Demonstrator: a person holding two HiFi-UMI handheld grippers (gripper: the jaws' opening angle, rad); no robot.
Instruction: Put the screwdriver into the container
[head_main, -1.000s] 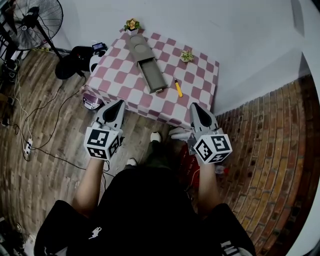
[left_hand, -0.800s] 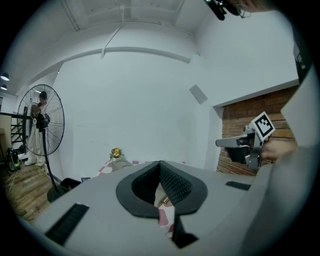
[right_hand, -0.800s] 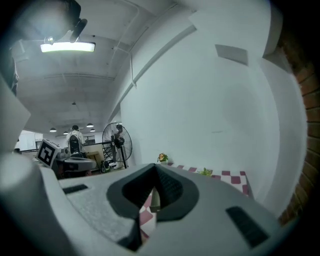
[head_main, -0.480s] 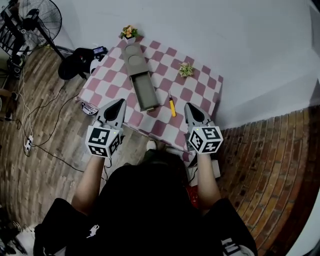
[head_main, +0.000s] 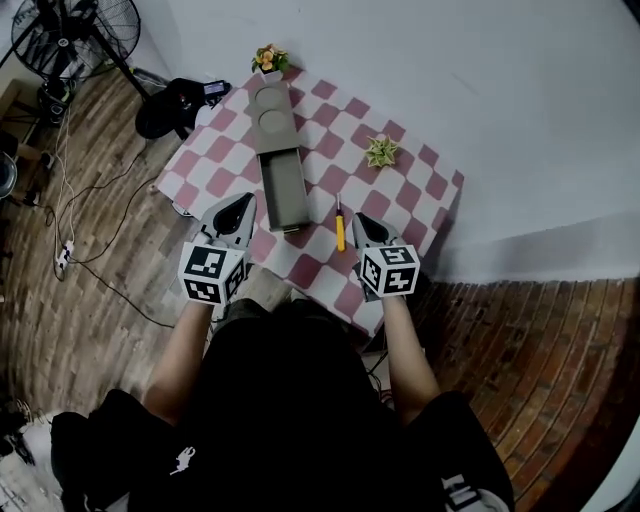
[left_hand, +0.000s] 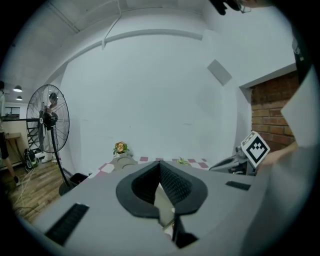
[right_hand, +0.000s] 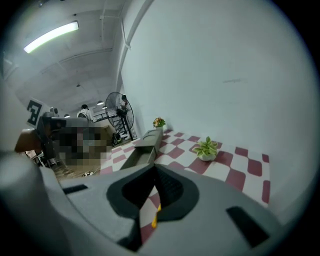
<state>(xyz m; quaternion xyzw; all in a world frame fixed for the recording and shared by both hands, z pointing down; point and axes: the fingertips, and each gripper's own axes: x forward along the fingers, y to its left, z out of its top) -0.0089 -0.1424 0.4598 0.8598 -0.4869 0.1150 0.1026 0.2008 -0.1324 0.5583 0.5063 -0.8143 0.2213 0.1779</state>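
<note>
Overhead, in the head view, the yellow screwdriver (head_main: 340, 232) lies on the checked worktop (head_main: 400, 190) between the grey container (head_main: 277, 165) and the right tongs (head_main: 358, 222). Left gripper view: left tongs (left_hand: 160, 165) pressed together on nothing. Right gripper view: tongs likewise together and empty, the screwdriver showing below them.

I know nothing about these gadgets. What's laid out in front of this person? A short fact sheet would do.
Table: pink-and-white checked cloth
Screwdriver: yellow, lying on the cloth, outside the container
Container: long grey tray, left of the screwdriver
Left claw: shut, empty, near the container's close end
Right claw: shut, empty, just right of the screwdriver
</note>
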